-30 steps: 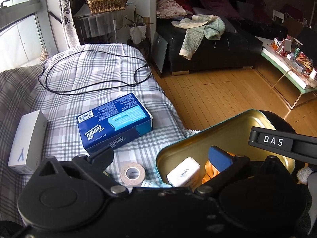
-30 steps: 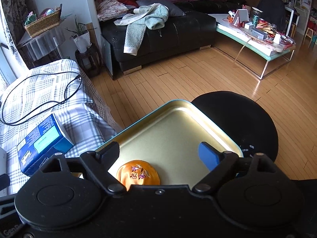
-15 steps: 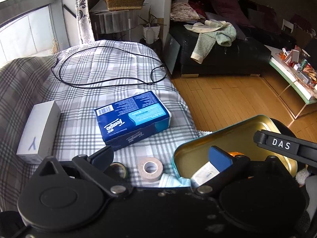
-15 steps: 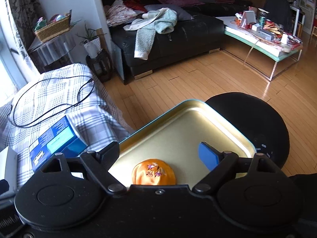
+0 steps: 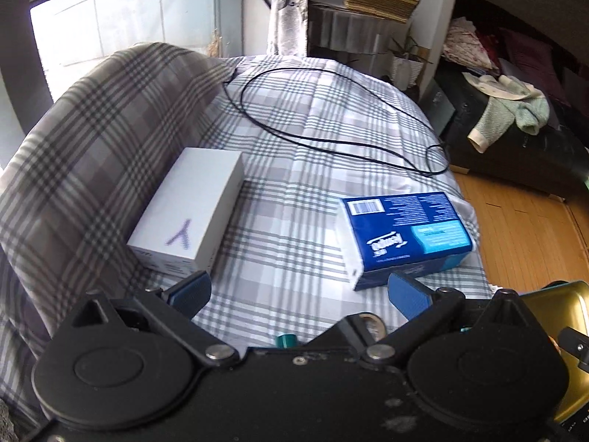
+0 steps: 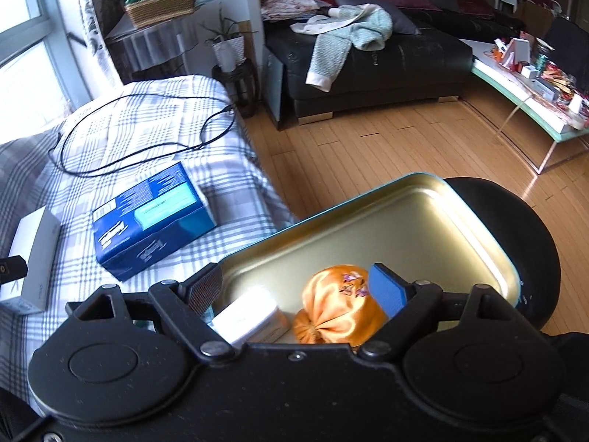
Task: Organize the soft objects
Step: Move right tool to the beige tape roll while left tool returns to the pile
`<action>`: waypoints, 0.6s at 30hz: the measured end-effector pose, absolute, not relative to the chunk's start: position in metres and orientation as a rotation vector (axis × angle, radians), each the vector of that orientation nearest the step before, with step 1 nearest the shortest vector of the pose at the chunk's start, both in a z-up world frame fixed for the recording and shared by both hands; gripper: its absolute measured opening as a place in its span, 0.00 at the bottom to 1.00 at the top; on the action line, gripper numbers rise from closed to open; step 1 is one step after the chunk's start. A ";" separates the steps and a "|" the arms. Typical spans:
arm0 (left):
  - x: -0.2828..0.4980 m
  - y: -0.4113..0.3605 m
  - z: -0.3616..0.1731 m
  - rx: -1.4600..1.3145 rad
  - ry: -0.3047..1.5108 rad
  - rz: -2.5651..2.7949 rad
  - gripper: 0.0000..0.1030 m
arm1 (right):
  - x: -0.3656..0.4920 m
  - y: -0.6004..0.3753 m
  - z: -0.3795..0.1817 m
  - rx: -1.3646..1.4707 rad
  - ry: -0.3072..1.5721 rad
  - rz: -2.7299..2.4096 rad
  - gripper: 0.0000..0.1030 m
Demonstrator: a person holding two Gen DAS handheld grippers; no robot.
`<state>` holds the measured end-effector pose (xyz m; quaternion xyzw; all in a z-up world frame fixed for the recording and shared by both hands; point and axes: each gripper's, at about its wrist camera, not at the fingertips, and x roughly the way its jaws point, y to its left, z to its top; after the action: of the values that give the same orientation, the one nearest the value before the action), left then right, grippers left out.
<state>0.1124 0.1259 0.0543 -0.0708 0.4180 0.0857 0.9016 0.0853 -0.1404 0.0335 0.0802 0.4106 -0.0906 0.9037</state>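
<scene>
A gold tin [image 6: 405, 228] with a teal rim lies open on a black round stool [image 6: 522, 228]. In it are an orange satin pouch [image 6: 338, 305] and a small white box [image 6: 250, 316]. My right gripper [image 6: 296, 289] hovers open over the tin's near end, its blue pad beside the pouch. A blue tissue pack [image 5: 405, 235] [image 6: 151, 221] lies on the plaid-covered seat. My left gripper [image 5: 300, 293] is open above the plaid cloth, between a white carton [image 5: 187, 213] and the tissue pack. Only a corner of the tin [image 5: 563, 302] shows in the left wrist view.
A black cable [image 5: 331, 140] loops across the plaid cover. A tape roll [image 5: 371, 326] and a teal item [image 5: 285, 339] peek out just under my left gripper. A black sofa [image 6: 368, 59] with a green sweater, a cluttered low table [image 6: 533, 84] and wood floor [image 6: 368, 154] lie beyond.
My left gripper has swung left, away from the tin and towards the white carton. The right gripper shifted so the pouch and small white box now show between its fingers.
</scene>
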 end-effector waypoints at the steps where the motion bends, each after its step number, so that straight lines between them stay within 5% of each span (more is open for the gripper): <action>1: 0.114 0.136 0.051 -0.155 0.873 0.196 1.00 | 0.086 -0.135 0.033 0.156 0.854 -0.178 0.81; 18: 0.116 0.221 0.019 -0.214 0.943 0.333 0.99 | 0.079 -0.050 0.027 -0.020 0.891 0.057 0.80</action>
<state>0.1160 0.2210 0.0193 -0.1025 0.4512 0.1593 0.8721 0.0793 -0.0501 0.0266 -0.0099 0.4309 0.0274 0.9019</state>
